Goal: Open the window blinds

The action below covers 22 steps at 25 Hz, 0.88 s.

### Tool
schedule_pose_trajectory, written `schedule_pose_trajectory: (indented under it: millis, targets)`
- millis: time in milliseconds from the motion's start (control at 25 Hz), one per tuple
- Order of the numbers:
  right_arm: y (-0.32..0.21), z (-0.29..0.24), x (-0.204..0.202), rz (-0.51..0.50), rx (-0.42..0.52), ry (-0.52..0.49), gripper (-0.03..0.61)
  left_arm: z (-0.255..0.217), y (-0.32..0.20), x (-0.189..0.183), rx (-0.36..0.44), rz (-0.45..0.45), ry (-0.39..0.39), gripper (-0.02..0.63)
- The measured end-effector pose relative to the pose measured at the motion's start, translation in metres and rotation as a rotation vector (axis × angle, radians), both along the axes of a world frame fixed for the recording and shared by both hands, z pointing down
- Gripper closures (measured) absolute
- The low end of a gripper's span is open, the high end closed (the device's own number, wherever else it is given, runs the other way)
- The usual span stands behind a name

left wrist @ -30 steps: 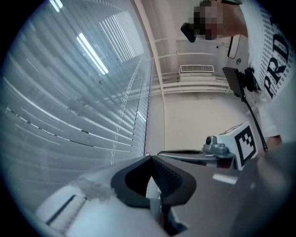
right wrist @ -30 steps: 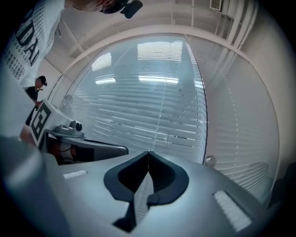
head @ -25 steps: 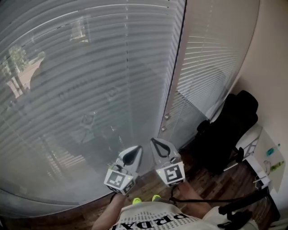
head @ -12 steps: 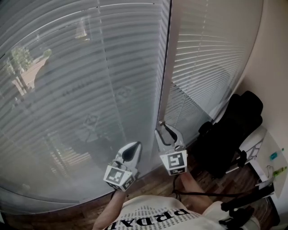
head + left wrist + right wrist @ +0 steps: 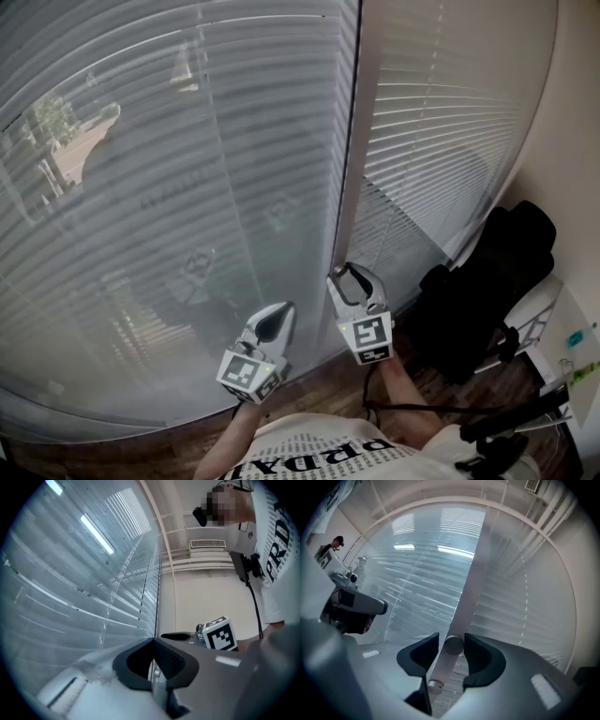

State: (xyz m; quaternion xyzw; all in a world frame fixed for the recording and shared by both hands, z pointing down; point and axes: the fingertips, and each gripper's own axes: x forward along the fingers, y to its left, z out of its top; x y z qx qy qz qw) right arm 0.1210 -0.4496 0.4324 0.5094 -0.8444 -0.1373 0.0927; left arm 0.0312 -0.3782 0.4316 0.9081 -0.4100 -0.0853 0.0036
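While the left blind (image 5: 169,187) hangs lowered over the wide pane at the left, with trees and a building showing dimly through its slats, the left gripper (image 5: 279,311) is held low near that blind's bottom edge with its two jaws together and nothing between them. One marker cube (image 5: 246,372) sits at its back end, above the wooden floor (image 5: 328,384). Right of it, one upright frame post (image 5: 349,169) divides the window, and two round knobs sit at its lower end, one above the other. The right gripper (image 5: 349,274) is held level at the post with its jaws apart. They have just been opening, and the upper knob (image 5: 453,645) stands between the pads, while the lower knob (image 5: 434,686) lies beneath them. Further right, the second blind (image 5: 441,122) covers the narrower pane, so two blinds are down in all. One bulky black object (image 5: 487,272) stands by the right wall below that blind's lower corner.
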Motion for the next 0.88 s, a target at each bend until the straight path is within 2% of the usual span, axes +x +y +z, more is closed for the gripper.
schedule_pose_trajectory:
  millis: [320,640,880]
  targets:
    - [-0.0039,0.0014,0.0033,0.021,0.012,0.012,0.440,-0.0028,-0.0054,0.0024,-0.013,-0.003,-0.004,0.621]
    - [-0.0044,0.0013,0.0026,-0.003,0.029,0.069,0.439,-0.0030,-0.0066,0.0028,-0.012,-0.008,-0.008,0.621]
    - [-0.0038,0.0012,0.0026,-0.009,0.019,0.035,0.443,0.0005,-0.0053,0.0068,-0.003,0.003,-0.001,0.621]
